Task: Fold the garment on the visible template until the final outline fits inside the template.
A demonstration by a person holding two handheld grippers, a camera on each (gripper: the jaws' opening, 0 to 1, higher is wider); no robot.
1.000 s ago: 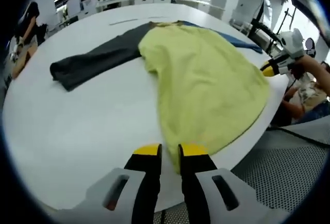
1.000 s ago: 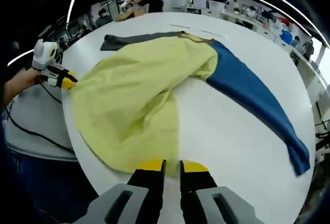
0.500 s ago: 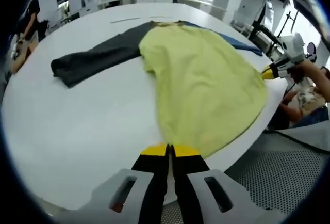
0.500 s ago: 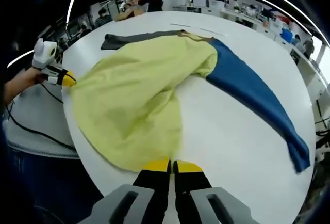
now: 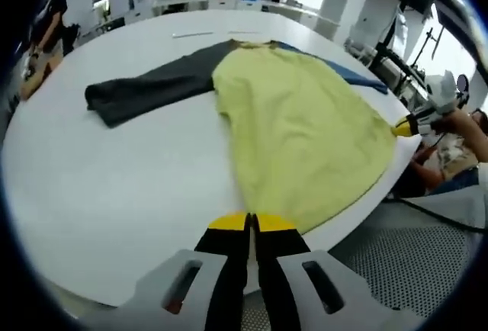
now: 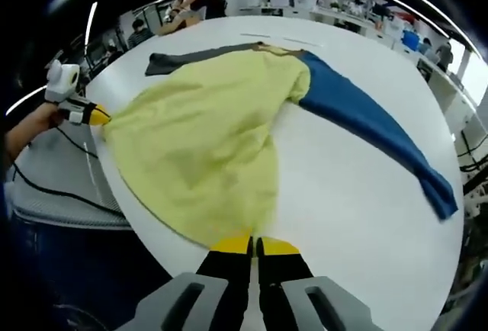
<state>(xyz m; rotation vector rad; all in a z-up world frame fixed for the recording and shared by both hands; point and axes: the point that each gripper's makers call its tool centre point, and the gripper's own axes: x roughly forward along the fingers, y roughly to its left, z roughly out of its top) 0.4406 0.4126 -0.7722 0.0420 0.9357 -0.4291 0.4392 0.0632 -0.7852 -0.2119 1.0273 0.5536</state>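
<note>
Two claws (image 5: 252, 223) (image 6: 254, 245) pinching garment (image 5: 305, 133) hem, grip point hidden

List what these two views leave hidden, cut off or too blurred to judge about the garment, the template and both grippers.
- Template: no outline can be made out on the white table in either view; the garment may cover it.
- Hem corners: the left gripper and right gripper tips hide the cloth between the closed jaws.
- Blue sleeve: mostly behind the yellow body in the left gripper view.
- Dark sleeve: likewise in the right gripper view.
</note>
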